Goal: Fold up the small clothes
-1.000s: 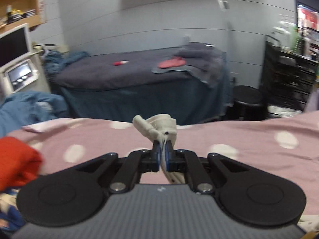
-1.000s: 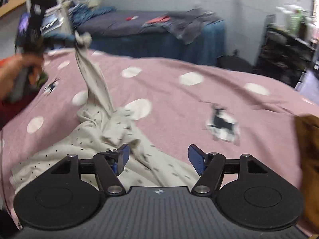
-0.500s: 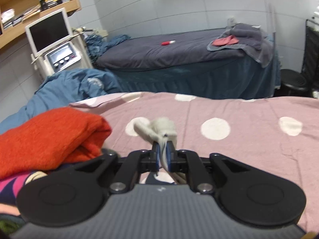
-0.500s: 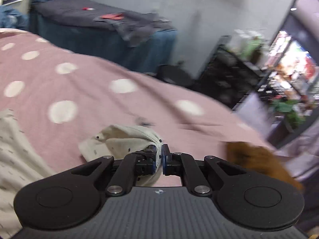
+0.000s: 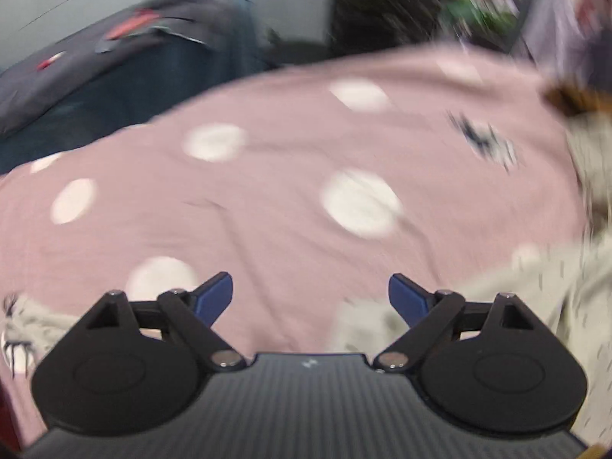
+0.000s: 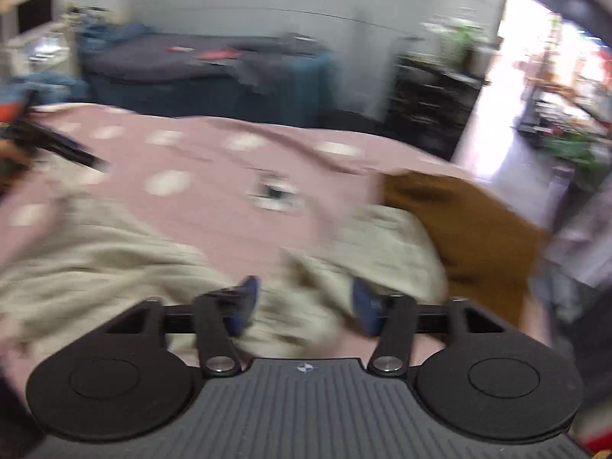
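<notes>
Right wrist view: the cream speckled garment is seen released and spread across the pink dotted bedspread; half a second ago a fold of it was pinched by each tool, so laying-out seems done and folding can be begun; the right tongs are held part-open, low over the cloth, empty; the left tongs are spread wide, gripping nothing, angled down over the bed.
</notes>
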The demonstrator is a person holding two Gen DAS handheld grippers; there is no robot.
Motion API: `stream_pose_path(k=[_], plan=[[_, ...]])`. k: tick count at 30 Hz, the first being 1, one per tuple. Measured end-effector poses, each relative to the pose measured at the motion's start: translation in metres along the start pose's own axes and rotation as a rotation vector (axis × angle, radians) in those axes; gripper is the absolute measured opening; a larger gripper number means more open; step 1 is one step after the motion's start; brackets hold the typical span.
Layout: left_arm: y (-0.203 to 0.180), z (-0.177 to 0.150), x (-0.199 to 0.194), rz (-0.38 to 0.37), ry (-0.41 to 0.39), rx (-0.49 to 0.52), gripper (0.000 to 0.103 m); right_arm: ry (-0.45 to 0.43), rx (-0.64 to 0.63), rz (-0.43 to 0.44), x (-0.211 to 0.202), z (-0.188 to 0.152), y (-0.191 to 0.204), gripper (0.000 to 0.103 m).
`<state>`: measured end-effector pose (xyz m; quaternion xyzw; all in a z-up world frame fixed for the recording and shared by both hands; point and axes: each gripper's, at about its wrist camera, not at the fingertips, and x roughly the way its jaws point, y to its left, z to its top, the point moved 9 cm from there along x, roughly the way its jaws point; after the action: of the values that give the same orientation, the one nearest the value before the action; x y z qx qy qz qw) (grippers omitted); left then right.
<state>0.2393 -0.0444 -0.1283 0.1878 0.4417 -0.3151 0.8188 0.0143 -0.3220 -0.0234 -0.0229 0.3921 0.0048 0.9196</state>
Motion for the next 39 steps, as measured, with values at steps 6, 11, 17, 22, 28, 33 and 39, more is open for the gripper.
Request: stream_pose_path(k=[6, 11, 17, 22, 28, 33, 39], plan=[[-0.048, -0.03, 0.033, -0.081, 0.104, 0.02, 0.024, 0.079, -0.21, 0.152, 0.087, -0.001, 0.076, 0.102], [-0.033, -0.028, -0.012, -0.107, -0.008, -0.056, 0.005, 0.178, -0.241, 0.133, 0.13, -0.014, 0.088, 0.012], [-0.017, -0.087, -0.116, -0.22, -0.055, -0.139, 0.005, -0.022, -0.353, 0.237, 0.032, -0.012, 0.125, 0.011], [-0.03, -0.189, -0.099, -0.215, 0.214, -0.12, 0.006, 0.161, -0.436, 0.395, 0.017, -0.08, 0.166, 0.017], [-0.017, -0.182, -0.125, -0.218, 0.111, -0.193, 0.03, 0.314, -0.325, 0.448, 0.025, -0.115, 0.173, 0.019], [-0.022, -0.104, -0.159, -0.182, -0.112, -0.093, 0.074, 0.122, -0.186, 0.398, 0.007, -0.034, 0.135, 0.054], [-0.079, -0.076, -0.09, -0.135, -0.018, 0.118, 0.069, 0.243, 0.026, 0.228, 0.083, -0.009, 0.082, 0.074]])
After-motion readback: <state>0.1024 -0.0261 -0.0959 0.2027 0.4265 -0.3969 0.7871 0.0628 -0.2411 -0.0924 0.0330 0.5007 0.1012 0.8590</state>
